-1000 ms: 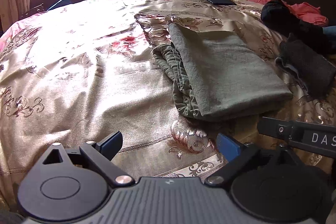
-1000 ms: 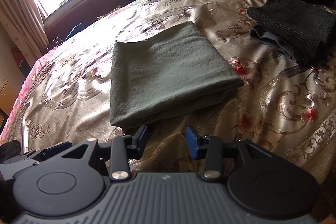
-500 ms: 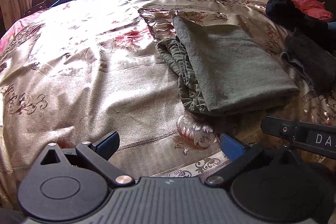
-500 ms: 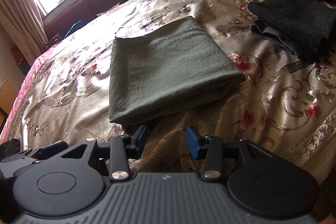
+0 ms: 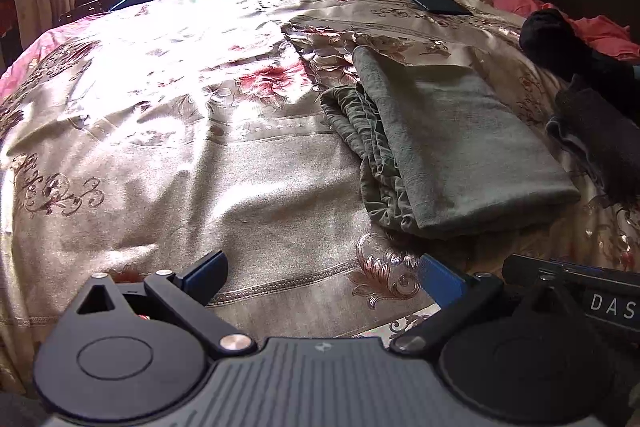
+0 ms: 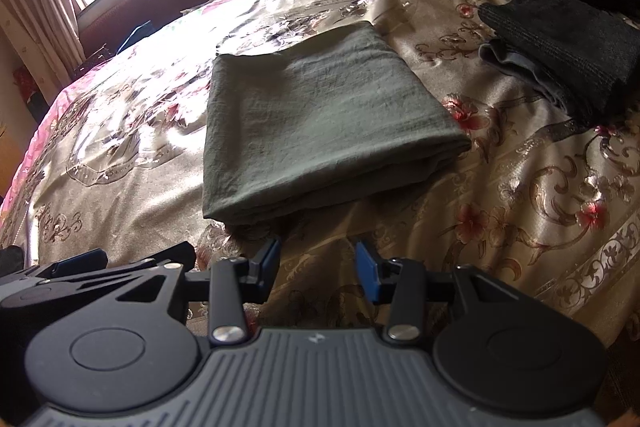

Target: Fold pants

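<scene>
Pants (image 6: pixel 320 123), grey-green and already folded into a flat rectangle, lie on the patterned bedspread (image 5: pixel 180 167), and everything you do next depends on where that rectangle sits relative to your two tools. From your right gripper (image 6: pixel 317 269) the bundle is dead ahead, at about 12 o'clock, its near edge just beyond the blue pads; its long axis runs away from you toward 1 o'clock. From your left gripper (image 5: pixel 322 277) the pants (image 5: pixel 452 147) sit off at about 2 o'clock, farther away. So I judge your right hand the nearer one for any last touch.

Both tools are released: the left jaws are spread wide over bare bedspread with nothing between them, and the right jaws stand partly apart, also empty.

The two views disagree usefully. The right wrist view shows a smooth top layer and neat stacked edges along the near side. The left wrist view shows what that one hides: along the bundle's 9 o'clock side a gathered, ruffled part, probably the waistband, bulges out from under the top layer. If you want a tidy fold, I think that side is worth tucking.

A dark folded garment (image 6: pixel 560 39) lies near at 2 o'clock of the right view, apart from the pants.
</scene>
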The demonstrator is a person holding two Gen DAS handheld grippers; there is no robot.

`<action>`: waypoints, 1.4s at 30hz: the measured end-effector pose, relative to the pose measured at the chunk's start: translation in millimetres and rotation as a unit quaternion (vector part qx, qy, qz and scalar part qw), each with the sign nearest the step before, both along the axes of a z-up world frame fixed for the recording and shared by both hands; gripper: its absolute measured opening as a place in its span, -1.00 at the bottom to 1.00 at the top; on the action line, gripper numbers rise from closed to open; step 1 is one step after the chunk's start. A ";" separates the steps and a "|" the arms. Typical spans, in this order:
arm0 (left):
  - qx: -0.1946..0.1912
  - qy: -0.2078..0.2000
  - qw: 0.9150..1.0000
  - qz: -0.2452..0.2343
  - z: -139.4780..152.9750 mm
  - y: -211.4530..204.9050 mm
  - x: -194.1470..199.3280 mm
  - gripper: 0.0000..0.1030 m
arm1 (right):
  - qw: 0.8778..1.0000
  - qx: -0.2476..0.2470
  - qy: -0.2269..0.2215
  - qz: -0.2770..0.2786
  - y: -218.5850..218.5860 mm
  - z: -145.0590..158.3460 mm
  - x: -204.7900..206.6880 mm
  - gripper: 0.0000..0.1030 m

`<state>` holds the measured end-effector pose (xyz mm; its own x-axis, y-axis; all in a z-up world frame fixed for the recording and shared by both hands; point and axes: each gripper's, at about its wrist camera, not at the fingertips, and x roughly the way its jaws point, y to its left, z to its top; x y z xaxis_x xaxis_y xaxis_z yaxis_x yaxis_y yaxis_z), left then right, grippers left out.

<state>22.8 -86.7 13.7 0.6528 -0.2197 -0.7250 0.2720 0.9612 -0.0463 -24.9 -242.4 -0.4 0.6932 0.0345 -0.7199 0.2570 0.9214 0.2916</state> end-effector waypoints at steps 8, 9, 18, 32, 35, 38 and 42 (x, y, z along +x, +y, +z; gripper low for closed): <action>-0.005 0.003 1.000 0.003 -1.0 3.1 1.7 1.00 | 1.000 -0.005 0.003 0.007 2.8 -0.2 1.8 -0.16; -0.004 0.003 1.000 0.003 -1.2 2.8 2.0 1.00 | 1.000 -0.004 0.004 0.007 2.2 -0.3 1.9 -0.16; 0.002 0.002 1.000 0.004 -2.6 1.1 0.7 1.00 | 1.000 0.005 0.004 0.008 -0.1 -1.4 2.2 -0.16; 0.003 0.007 1.000 0.005 -3.8 0.3 1.1 1.00 | 1.000 0.005 0.008 0.005 0.2 -1.8 2.0 -0.16; 0.003 0.010 1.000 0.007 -3.9 -0.2 1.7 1.00 | 1.000 0.006 0.009 0.003 -0.1 -2.0 2.2 -0.16; 0.002 0.016 1.000 0.011 -3.5 -1.9 2.5 1.00 | 1.000 0.008 0.009 -0.001 -1.9 -2.0 1.5 -0.16; 0.001 0.020 1.000 0.016 -1.6 -6.1 3.3 1.00 | 1.000 0.023 0.009 -0.012 -7.0 -1.8 -0.5 -0.16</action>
<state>26.1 -92.8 12.1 0.6295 -0.1974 -0.7515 0.2385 0.9696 -0.0549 -25.3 -249.4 -2.2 0.6817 0.0501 -0.7299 0.2851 0.9006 0.3282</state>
